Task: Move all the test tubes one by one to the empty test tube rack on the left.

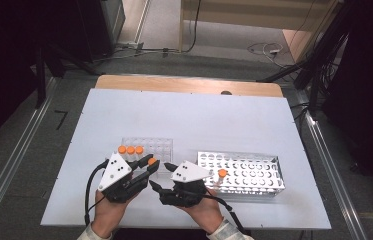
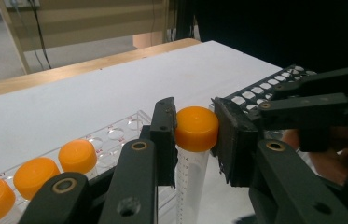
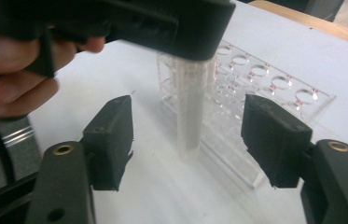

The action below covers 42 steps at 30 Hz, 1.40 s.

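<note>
My left gripper [image 1: 150,164] is shut on the orange cap [image 2: 196,128] of a clear tube [image 2: 189,182], which hangs upright just off the near right end of a clear plastic rack [image 1: 160,146]. Three more orange-capped tubes [image 1: 130,149] stand in that rack's left end. My right gripper [image 1: 161,175] is open right beside the left one. In the right gripper view the held tube [image 3: 190,107] stands between and beyond the two spread jaws of my right gripper [image 3: 192,135], its tip close to the white tabletop.
A white perforated rack [image 1: 254,175] lies to the right on the white board [image 1: 189,115], with one orange-capped tube [image 1: 222,173] in its left end. A wooden table edge [image 1: 189,84] runs along the back. Floor, cables and dark stands surround the table.
</note>
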{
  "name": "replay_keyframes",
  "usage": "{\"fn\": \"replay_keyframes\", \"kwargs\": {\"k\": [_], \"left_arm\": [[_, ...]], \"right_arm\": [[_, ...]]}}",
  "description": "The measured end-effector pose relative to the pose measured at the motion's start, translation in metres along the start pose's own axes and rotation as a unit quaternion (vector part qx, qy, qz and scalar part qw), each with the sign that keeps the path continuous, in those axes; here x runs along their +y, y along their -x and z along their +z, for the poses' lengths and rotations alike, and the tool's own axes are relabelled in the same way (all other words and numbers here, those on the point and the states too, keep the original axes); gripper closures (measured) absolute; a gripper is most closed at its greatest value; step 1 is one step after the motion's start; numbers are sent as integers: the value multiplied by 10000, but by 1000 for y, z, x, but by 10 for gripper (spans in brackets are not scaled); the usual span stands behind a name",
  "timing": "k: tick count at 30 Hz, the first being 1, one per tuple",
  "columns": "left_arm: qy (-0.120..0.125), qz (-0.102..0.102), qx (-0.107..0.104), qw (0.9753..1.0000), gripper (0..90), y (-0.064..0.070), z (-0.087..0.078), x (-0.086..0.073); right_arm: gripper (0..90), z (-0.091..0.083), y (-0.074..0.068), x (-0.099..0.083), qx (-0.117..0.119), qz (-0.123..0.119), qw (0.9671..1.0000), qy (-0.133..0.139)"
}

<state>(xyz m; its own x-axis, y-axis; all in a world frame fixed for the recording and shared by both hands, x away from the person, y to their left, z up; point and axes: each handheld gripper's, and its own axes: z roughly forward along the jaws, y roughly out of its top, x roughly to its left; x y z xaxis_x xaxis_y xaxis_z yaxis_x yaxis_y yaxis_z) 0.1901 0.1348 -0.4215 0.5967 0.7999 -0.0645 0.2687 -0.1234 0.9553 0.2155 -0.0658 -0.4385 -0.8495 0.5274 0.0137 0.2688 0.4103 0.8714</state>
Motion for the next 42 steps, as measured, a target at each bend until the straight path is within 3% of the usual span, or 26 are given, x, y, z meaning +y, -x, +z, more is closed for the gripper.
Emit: {"fn": "replay_keyframes", "kwargs": {"k": [11, 19, 28, 42], "left_arm": [[44, -130, -57, 9999, 699, -3, 0, 10], [79, -151, -10, 9999, 699, -7, 4, 20], [119, -144, 303, 9994, 699, -19, 7, 31], [132, -126, 669, 9976, 699, -32, 18, 30]], "right_arm": [[298, -48, -3, -15, 127, 6, 9998, 164], [297, -72, -2, -28, 37, 32, 9999, 165], [297, -86, 10, -41, -156, 190, 9996, 147], [298, -91, 15, -46, -279, 260, 9992, 143]]}}
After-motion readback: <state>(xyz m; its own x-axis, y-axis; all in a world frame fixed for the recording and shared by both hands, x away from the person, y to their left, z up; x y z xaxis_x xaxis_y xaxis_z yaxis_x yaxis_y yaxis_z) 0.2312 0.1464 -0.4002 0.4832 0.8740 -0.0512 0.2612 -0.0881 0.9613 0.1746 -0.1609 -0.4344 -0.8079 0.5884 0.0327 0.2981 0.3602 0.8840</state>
